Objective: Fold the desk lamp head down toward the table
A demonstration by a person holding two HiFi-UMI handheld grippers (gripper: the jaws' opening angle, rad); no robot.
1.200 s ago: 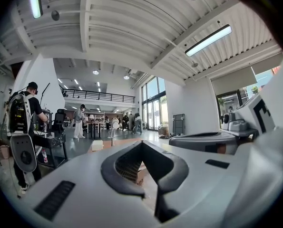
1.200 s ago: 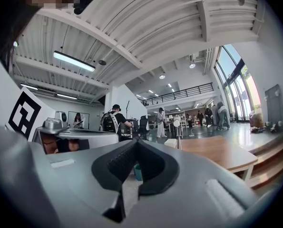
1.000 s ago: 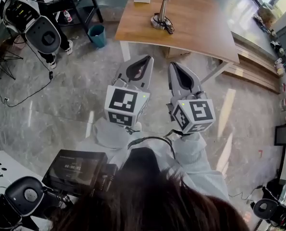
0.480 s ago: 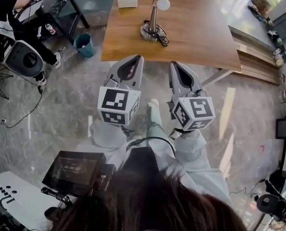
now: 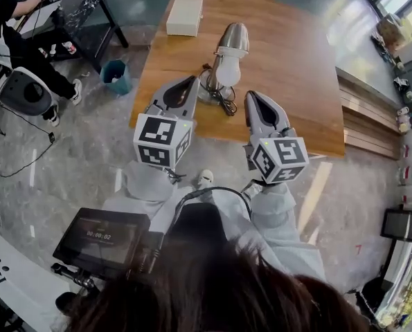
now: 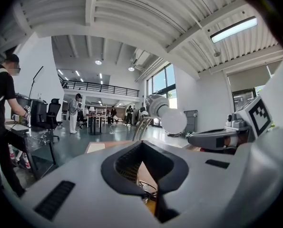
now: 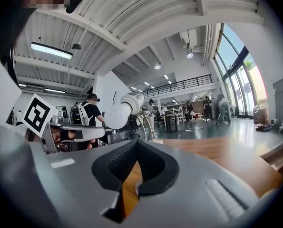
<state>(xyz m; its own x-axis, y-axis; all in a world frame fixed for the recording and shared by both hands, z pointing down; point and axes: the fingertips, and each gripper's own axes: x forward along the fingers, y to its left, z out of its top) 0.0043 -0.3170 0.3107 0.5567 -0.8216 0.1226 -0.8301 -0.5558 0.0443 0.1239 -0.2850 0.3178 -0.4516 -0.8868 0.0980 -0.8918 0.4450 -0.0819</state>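
A desk lamp stands near the front edge of the wooden table (image 5: pixel 289 54). Its silver head (image 5: pixel 231 39) with a white bulb (image 5: pixel 225 68) tilts toward me above a round base with a black cord (image 5: pixel 223 101). My left gripper (image 5: pixel 190 81) is shut and empty, its tips over the table edge just left of the base. My right gripper (image 5: pixel 251 97) is also shut and empty, just right of the base. The bulb (image 6: pixel 172 120) hangs above and to the right of the shut jaws in the left gripper view. It (image 7: pixel 113 116) hangs above and to the left in the right gripper view.
A white box (image 5: pixel 185 16) lies at the table's far left. A teal bin (image 5: pixel 115 76), a black cart and a seated person (image 5: pixel 15 26) are left of the table. Wooden steps (image 5: pixel 372 120) run along the right. A monitor rig (image 5: pixel 102 237) hangs at my lower left.
Both grippers and the person have moved forward to the table. The lamp, far ahead before, now stands just beyond the jaw tips. Both jaws stayed shut.
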